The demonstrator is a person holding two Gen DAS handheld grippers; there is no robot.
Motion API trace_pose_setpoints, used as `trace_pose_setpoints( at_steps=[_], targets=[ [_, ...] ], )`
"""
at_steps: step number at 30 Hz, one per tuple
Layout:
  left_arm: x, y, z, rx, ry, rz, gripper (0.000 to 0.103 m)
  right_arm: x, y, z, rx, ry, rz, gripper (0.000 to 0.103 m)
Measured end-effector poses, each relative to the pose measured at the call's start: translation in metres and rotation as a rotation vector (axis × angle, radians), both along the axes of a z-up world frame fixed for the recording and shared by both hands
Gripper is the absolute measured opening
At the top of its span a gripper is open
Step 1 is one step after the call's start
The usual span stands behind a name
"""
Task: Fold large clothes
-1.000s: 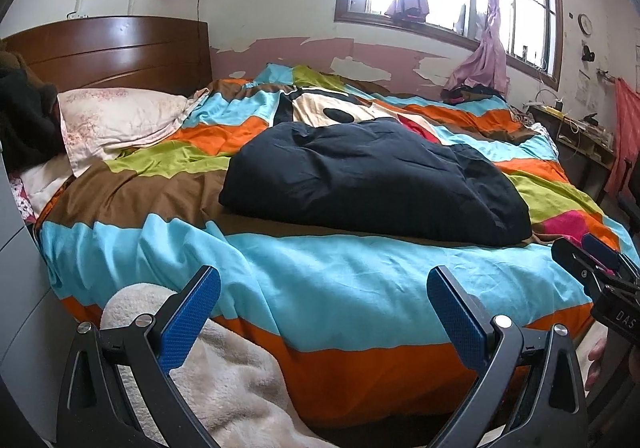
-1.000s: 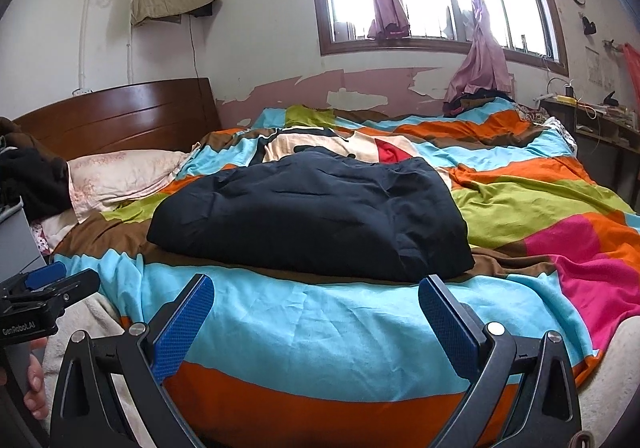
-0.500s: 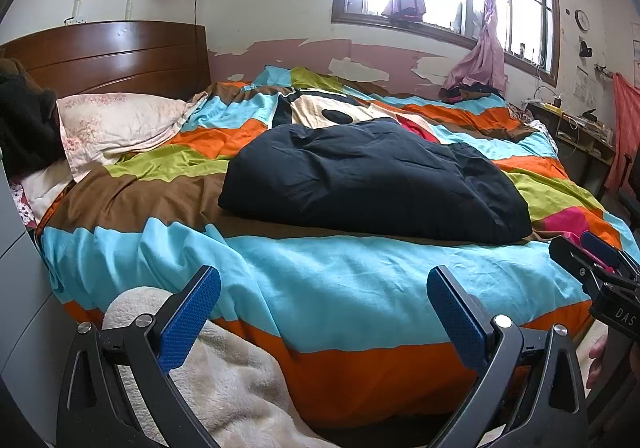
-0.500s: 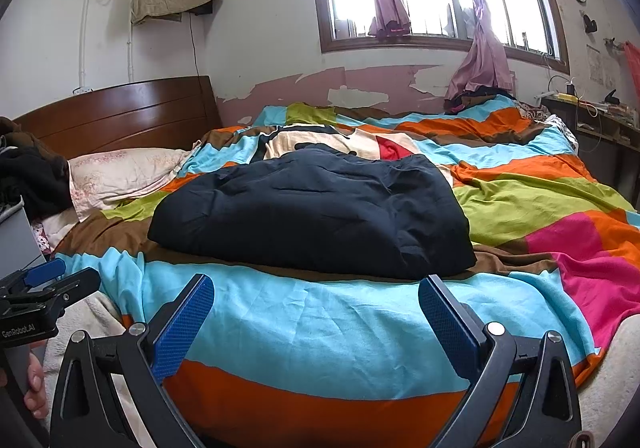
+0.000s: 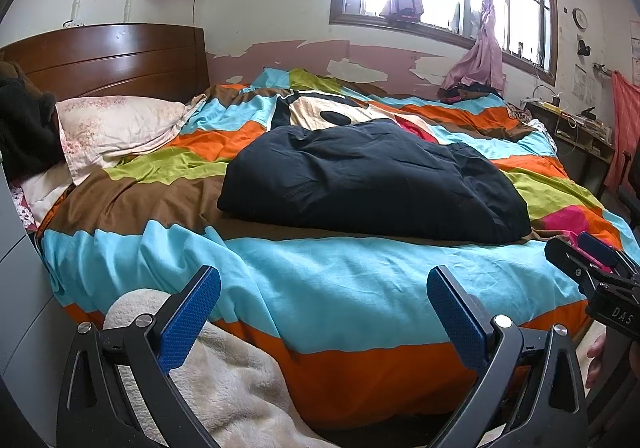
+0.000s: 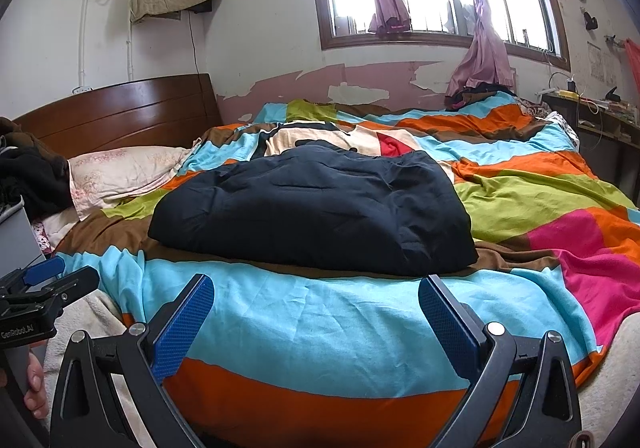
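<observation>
My left tongs are spread wide, nothing btwn the blue pads, hanging over the bed's near edge w/ a cream fleece blanket at 7 o'clock. Right tongs likewise spread, empty. Dark navy garment lies bunched mid-bed at 12 on the striped duvet; pillow at 10.

Both views low at bedside, facing bed
</observation>
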State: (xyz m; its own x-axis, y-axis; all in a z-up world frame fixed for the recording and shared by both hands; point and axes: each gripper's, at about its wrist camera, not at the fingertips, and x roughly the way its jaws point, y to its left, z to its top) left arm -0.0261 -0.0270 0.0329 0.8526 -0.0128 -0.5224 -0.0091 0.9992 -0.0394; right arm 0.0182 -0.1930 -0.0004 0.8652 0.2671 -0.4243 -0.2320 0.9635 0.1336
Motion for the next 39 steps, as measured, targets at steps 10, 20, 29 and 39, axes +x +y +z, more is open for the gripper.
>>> trace_pose_setpoints(
  at_steps=[10, 20, 29, 39],
  targets=[
    [0.0007, 0.0005, 0.0006, 0.003, 0.001, -0.001, 0.101, -0.0002, 0.0009, -0.0008, 0.001, 0.002, -0.001, 0.103],
    [0.0004, -0.0009, 0.0005, 0.003, 0.000, -0.001, 0.101, 0.0001, 0.0004, -0.0004, 0.001, 0.002, -0.001, 0.103],
    [-0.0002, -0.0015, -0.0001, 0.003, 0.000, -0.001, 0.101, 0.0003, 0.0003, -0.0002, 0.001, 0.002, -0.001, 0.103],
    [-0.0003, -0.0020, -0.0003, 0.004, 0.002, 0.001, 0.101, 0.0001, 0.0003, -0.0001, 0.001, 0.003, -0.001, 0.103]
  ],
)
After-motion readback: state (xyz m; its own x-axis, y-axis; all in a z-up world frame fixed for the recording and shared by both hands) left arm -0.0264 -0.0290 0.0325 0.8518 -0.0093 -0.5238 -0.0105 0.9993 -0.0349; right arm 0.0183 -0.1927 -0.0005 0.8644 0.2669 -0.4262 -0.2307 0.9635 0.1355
